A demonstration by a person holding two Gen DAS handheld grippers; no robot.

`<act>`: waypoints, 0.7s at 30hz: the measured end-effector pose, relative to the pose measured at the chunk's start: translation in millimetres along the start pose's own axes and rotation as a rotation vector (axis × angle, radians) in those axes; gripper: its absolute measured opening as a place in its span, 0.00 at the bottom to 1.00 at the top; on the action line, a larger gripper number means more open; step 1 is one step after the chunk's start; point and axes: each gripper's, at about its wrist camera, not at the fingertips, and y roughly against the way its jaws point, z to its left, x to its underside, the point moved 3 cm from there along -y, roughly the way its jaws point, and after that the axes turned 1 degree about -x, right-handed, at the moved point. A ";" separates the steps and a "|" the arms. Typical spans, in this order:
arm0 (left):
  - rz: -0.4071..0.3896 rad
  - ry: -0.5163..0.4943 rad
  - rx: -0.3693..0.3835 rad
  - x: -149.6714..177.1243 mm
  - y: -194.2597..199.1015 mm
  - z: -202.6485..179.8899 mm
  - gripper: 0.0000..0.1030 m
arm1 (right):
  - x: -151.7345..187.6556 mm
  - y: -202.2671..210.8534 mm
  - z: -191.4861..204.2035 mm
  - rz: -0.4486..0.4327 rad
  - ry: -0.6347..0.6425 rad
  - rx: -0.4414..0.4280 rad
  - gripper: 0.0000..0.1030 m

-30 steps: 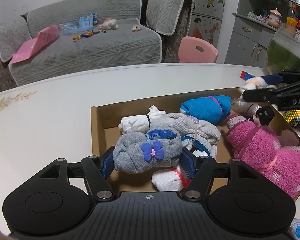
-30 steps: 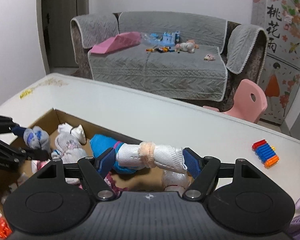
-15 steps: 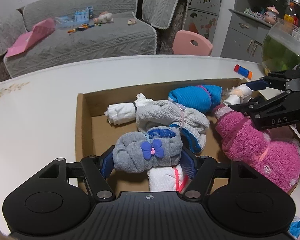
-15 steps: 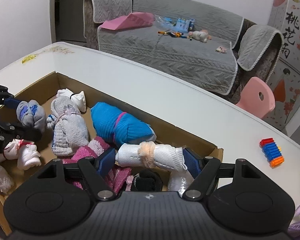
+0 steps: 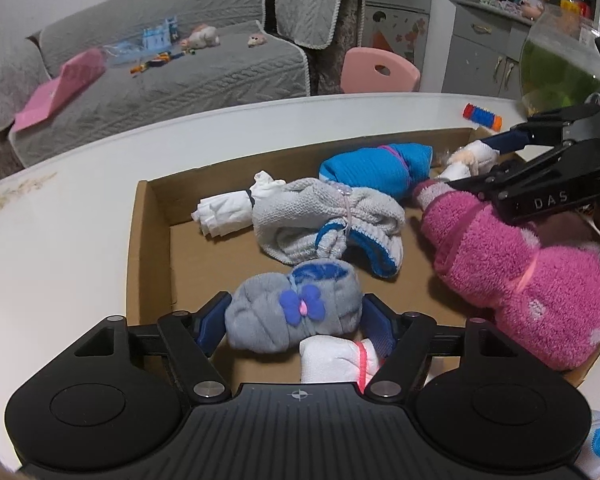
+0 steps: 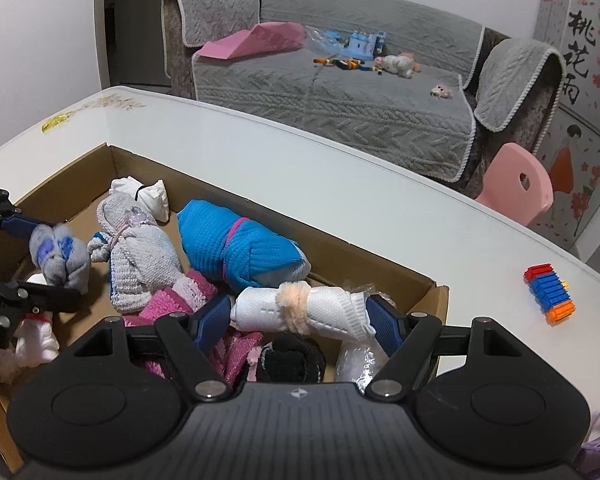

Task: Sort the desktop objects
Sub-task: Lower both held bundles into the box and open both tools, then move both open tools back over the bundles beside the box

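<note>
White table [image 5: 80, 232] holds a brown box [image 5: 148, 248] full of rolled socks. Nearest, my left gripper [image 5: 294, 318] squeezes a gray sock roll with a purple bow [image 5: 296, 312] over the box. My right gripper [image 6: 300, 314] squeezes a white sock roll [image 6: 300, 308] over the box's right end. Farther off sits a gray sofa [image 6: 340, 92].

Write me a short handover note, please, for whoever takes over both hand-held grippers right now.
Left hand-held gripper: shut on the grey sock roll, over the near end of the cardboard box.
Right hand-held gripper: shut on the white sock roll, over the box's far end.
Done: several rolls lie in the box.
Left: release both rolls; the toy bricks remain on the table.
</note>
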 end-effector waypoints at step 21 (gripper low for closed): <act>-0.043 -0.005 -0.016 -0.7 37.0 -1.1 1.00 | -3.0 41.4 -3.3 -0.084 -0.008 0.041 0.82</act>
